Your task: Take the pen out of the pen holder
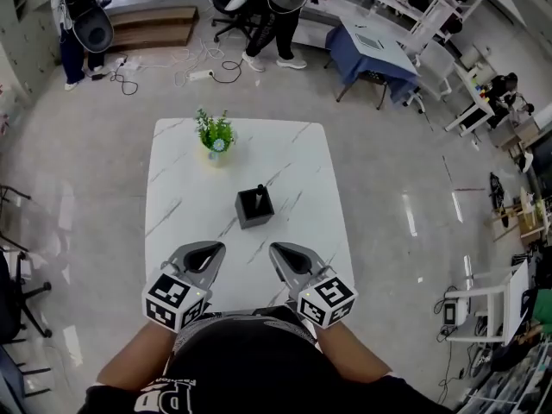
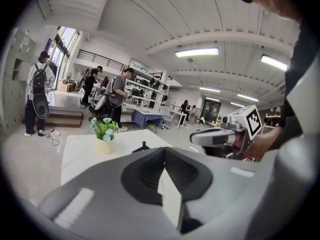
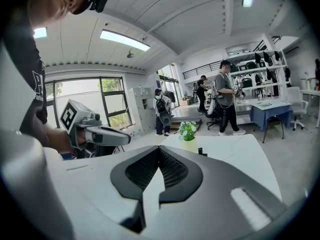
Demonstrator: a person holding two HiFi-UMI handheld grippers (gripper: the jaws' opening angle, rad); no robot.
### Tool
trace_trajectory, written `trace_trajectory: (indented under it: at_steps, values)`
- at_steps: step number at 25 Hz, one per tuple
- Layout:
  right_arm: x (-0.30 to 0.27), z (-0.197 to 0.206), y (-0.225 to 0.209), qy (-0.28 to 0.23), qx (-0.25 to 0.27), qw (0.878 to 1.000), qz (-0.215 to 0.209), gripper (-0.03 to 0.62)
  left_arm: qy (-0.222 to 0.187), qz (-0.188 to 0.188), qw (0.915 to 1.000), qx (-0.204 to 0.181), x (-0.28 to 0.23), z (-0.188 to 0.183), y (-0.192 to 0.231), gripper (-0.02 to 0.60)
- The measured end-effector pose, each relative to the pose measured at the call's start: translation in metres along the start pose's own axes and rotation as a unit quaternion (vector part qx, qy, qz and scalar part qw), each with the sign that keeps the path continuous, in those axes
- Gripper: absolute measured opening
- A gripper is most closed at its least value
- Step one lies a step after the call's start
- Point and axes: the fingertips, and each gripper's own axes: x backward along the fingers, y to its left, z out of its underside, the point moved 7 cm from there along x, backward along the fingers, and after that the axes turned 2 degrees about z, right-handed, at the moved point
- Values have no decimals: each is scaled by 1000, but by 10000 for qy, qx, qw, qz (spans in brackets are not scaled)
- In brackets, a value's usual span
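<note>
Two tongs: both are held low over the near end of the table (image 1: 172, 179), close in front of the person's body.
Left tongs (image 1: 216, 247): tips pressed together, with nothing between them.
Right tongs (image 1: 277, 248): likewise closed at the tips and empty.
Why held so: this looks like a ready stance. The two point inward toward the middle of the table, and neither has reached for anything yet.
Pen holder (image 1: 254, 210): a black square box standing upright near the table's middle. It is ahead of the tongs, between their lines of aim, and well apart from both.
Pen (image 1: 260, 195): dark, standing in the holder, its top poking above the rim, so the task is not yet begun.
Potted plant (image 1: 214, 136): small, with green leaves, at the table's far end beyond the holder and out of the reach path.
Hard to make out: the dark pen merges with the dark holder, so its depth and lean are unclear. In both gripper views the tongs' own bodies cover the holder, leaving only a small dark tip showing.
Cut off: the person's torso hides the table's near edge.
</note>
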Motion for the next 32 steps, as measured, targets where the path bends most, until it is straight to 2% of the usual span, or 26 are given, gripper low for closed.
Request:
trace_trajectory:
  at_steps: [7, 12, 32]
  values:
    - [-1, -7, -16, 49, 144, 9990, -414, 0, -67, -371, 9993, 71, -7, -5, -11, 57]
    - [1, -5, -26, 78, 141, 9983, -561, 0, -42, -506, 9986, 112, -16, -6, -18, 57]
    - [9, -7, -42, -60, 117, 9984, -555, 0, -41, -555, 9984, -19, -30, -21, -32, 57]
